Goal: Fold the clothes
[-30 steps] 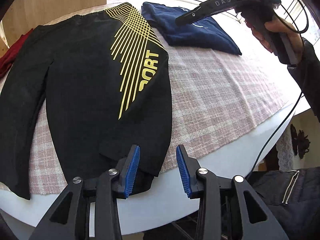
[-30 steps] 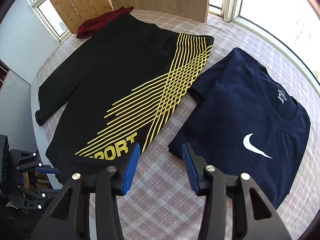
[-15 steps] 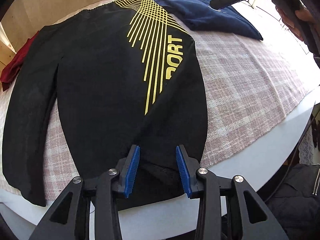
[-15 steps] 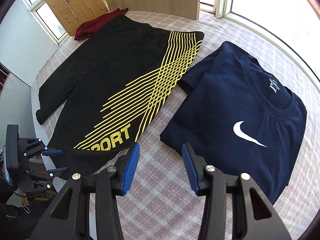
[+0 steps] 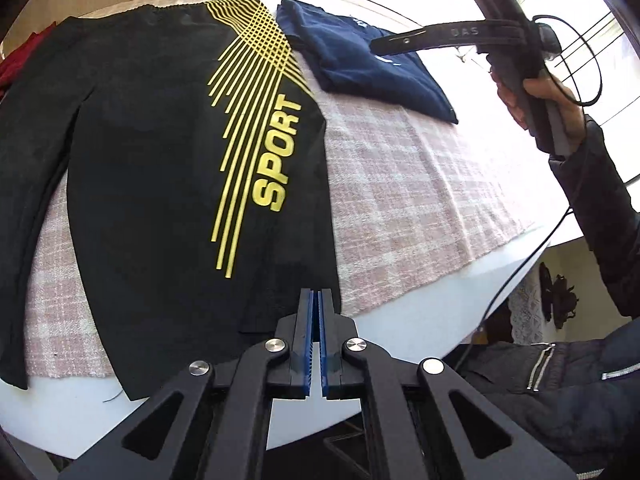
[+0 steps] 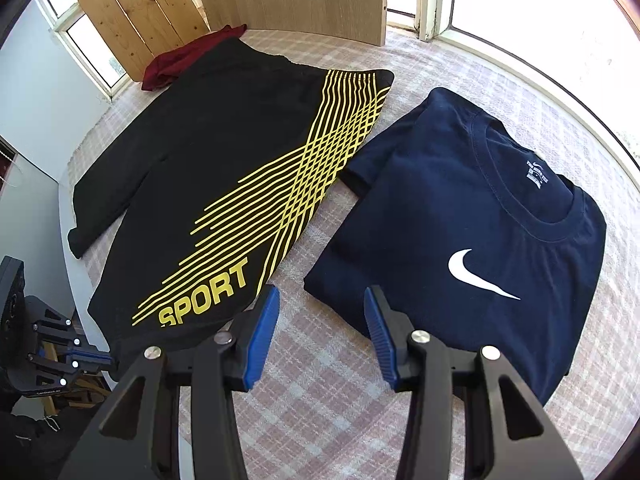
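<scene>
Shorts [image 5: 160, 184] lie flat beside the folded navy shirt [image 6: 472, 240]; left gripper [image 5: 315, 300] pinches their hem, right gripper [image 6: 320, 312] hovers open, red cloth [image 6: 180, 60] beyond.

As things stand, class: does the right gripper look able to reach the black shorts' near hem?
Probably yes: the right gripper hangs open beside the black shorts, with only bare checked cloth between.

Round white table [image 5: 404, 336] under pink checked cloth [image 6: 320, 384]; wooden boards [image 6: 160, 12] leaning against bright windows [image 6: 520, 0]; pale wall [image 6: 24, 120].
</scene>
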Available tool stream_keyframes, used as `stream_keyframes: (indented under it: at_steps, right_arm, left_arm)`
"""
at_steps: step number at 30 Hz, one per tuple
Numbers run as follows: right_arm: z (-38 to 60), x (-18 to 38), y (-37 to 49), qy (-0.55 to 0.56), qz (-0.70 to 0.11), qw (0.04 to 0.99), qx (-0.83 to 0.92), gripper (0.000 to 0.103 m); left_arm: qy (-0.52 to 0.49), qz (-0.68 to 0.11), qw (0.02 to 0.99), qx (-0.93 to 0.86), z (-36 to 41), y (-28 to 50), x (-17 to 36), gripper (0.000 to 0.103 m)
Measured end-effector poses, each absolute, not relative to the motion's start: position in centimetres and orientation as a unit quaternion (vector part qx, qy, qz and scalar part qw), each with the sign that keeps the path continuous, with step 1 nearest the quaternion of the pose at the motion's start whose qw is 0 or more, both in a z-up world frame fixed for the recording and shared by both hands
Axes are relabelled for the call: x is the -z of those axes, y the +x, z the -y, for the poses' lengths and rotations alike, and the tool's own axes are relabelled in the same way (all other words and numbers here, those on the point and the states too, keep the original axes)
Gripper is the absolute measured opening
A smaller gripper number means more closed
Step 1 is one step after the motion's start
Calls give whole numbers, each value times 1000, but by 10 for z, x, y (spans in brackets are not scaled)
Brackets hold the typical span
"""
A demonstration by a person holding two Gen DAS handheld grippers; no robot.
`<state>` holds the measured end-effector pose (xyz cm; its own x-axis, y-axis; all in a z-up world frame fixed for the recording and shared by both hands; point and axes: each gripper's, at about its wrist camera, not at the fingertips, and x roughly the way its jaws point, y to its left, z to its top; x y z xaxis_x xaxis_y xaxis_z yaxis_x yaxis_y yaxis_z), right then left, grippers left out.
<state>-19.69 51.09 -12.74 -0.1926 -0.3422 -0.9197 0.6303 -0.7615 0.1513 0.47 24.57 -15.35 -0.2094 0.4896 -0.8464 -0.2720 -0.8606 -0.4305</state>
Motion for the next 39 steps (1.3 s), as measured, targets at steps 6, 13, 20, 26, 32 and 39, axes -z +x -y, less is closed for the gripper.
stream_keyframes:
  at_steps: [6,13,20,26,32,39]
  right_arm:
    - [-515,132,-216,558,-112,314,760,44]
    - [-495,131,-270,560,-94,292,769,44]
    - [-445,149,-354,559,-116,252,781,44]
    - [-424,170,-402,587,-102,236,768,44]
    - [-417,185,-426,617,-55,249,744,44]
    - [-408,188,-422,617,-29,270,738,13]
  left_arm:
    - [-558,85,274,-779,-265,9,132,2]
    - [-577,96,272,-764,-265,11,148,2]
    - [-571,119,248,-774,-246,7,145,2]
    - [-571,125,237,-776,-237,0,148,2]
    - [-569,136,231,-777,-225,-3,149,2]
    - [-568,145,222,-779,-213,-2,149,2]
